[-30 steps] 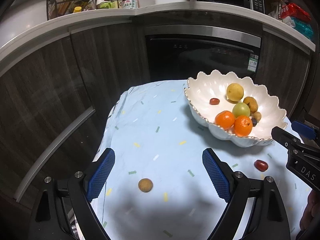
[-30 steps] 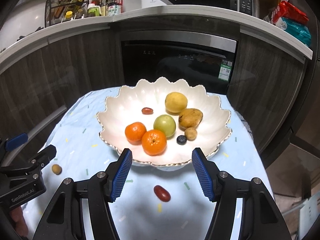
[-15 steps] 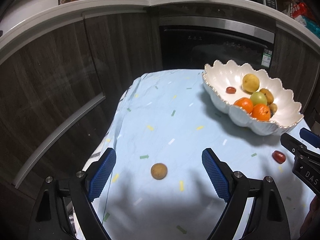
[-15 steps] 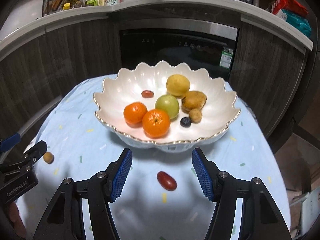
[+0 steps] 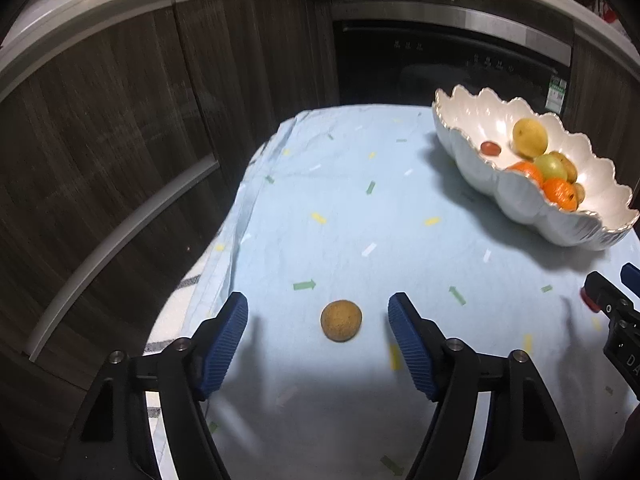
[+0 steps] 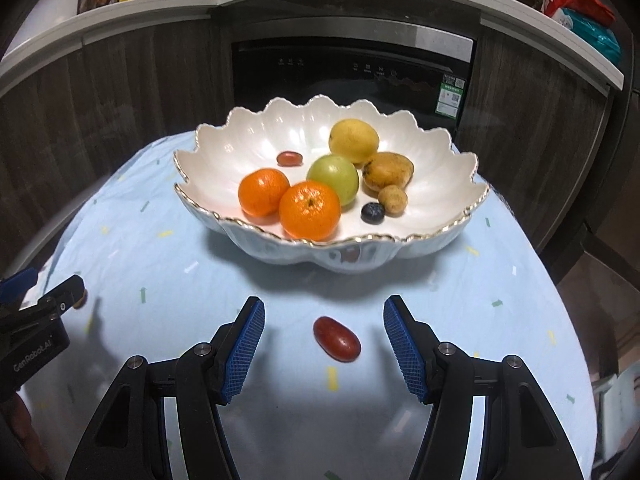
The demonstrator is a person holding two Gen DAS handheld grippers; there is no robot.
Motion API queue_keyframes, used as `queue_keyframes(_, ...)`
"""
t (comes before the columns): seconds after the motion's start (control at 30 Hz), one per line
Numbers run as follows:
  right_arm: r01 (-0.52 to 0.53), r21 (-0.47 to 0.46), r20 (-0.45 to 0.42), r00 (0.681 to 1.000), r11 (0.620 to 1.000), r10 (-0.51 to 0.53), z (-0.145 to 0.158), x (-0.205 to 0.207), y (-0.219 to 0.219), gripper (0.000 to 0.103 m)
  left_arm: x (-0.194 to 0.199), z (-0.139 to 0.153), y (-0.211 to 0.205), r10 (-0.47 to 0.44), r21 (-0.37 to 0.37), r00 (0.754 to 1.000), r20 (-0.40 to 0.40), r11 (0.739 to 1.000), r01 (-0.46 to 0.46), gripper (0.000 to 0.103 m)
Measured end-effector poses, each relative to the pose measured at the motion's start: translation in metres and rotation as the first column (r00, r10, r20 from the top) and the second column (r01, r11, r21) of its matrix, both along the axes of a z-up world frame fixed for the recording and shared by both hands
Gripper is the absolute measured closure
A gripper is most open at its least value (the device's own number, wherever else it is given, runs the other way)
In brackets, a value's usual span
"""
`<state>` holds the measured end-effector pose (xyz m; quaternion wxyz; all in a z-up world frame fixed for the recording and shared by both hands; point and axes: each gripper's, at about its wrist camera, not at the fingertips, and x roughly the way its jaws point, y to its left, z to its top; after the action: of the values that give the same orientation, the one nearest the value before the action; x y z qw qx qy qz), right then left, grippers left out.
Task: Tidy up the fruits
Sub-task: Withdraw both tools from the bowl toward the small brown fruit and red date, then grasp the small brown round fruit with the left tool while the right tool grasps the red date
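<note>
Both grippers gaped wide and empty over the desk [image 6: 520, 280], the left gripper [image 5: 318, 320] framing a small, light, firm brown fruit [image 5: 341, 320], best pinched gently across its middle, the right gripper [image 6: 324, 338] around a smooth, likely slippery red fruit [image 6: 336, 339].

Black gripper arms with silver screws carry ribbed blue fingers [image 6: 245, 350].

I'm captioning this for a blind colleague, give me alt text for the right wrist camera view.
An open right gripper with blue jaws hovers around a red oval fruit lying on a light blue tablecloth. Behind it, a white scalloped bowl holds two oranges, a green fruit and several others.
</note>
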<state>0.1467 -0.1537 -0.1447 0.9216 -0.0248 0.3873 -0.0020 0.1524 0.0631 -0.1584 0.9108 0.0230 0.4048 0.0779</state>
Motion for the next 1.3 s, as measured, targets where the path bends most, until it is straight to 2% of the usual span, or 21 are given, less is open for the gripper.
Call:
queue_keyframes(0.27,0.023,-0.002,-0.056,0.998,1.0,-0.023,-0.013,0.007,-0.002,0.041,0.01,-0.013,0.001,-0.005,-0.038,0.999,-0.054,0.999,0.003,0.037)
queue_keyframes(0.5,0.037,0.024,-0.102,0.994,0.999,-0.035,-0.019,0.012,-0.008,0.056,0.013,-0.014,-0.003,-0.022,-0.06,0.998,-0.062,0.998,0.018,0.047)
queue_keyframes(0.87,0.015,0.066,-0.116,0.993,0.998,-0.008,-0.02,0.014,-0.009,0.073,0.014,-0.013,-0.004,-0.036,-0.09,0.998,-0.056,0.995,0.03,0.077)
queue_keyframes(0.93,0.003,0.07,-0.118,0.993,0.998,0.005,-0.02,0.013,-0.007,0.079,0.014,-0.013,-0.003,-0.032,-0.092,0.998,-0.058,0.995,0.027,0.079)
queue_keyframes(1.3,-0.03,0.099,-0.114,0.993,0.995,0.042,-0.014,0.011,-0.003,0.081,0.011,-0.01,-0.006,-0.049,-0.109,0.997,-0.065,0.993,0.042,0.08)
